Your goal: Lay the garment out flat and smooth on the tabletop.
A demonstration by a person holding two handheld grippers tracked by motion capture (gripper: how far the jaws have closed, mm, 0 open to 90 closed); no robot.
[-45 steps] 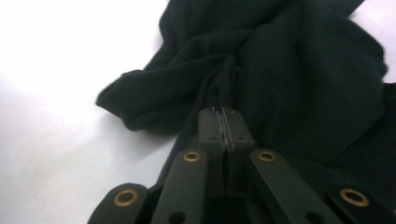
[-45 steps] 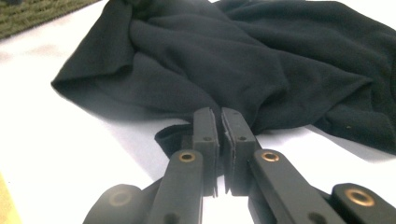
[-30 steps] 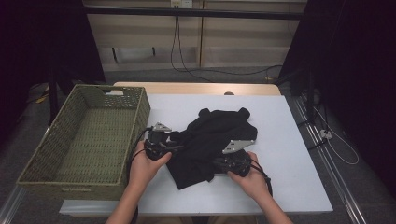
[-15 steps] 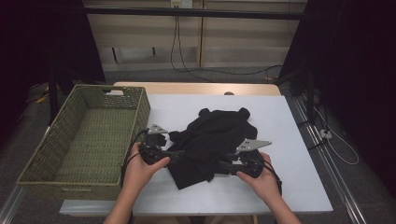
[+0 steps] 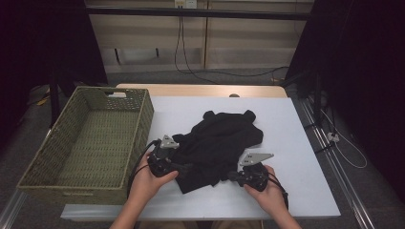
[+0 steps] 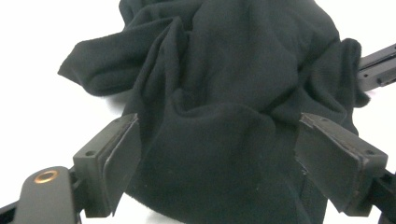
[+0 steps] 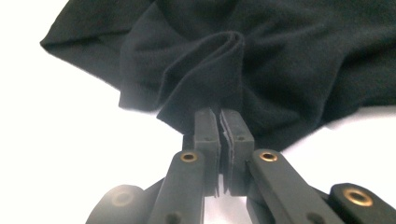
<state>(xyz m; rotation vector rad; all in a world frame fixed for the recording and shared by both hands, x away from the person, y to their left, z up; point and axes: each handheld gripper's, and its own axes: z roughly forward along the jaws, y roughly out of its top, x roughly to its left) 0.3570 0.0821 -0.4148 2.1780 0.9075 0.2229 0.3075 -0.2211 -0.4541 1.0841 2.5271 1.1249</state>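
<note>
A: Status?
B: Black garment [image 5: 217, 145] bunched mid-desk [image 5: 296, 157], beside basket [image 5: 86, 143]. Right gripper [image 7: 223, 122] jaws just closed, pinching a fold. Left gripper [image 6: 243, 154] jaws wide, cloth between, no grip yet.
A: Left to do?
B: Prob. left grab, then lift/fold. Early stage.

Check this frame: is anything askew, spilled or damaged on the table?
Nothing spilled or damaged. The black garment lies crumpled in a heap on the white table beside the wicker basket, with one pinched fold standing up from the right gripper.

No readable text, label, brand, number or sign appears on anything here.
</note>
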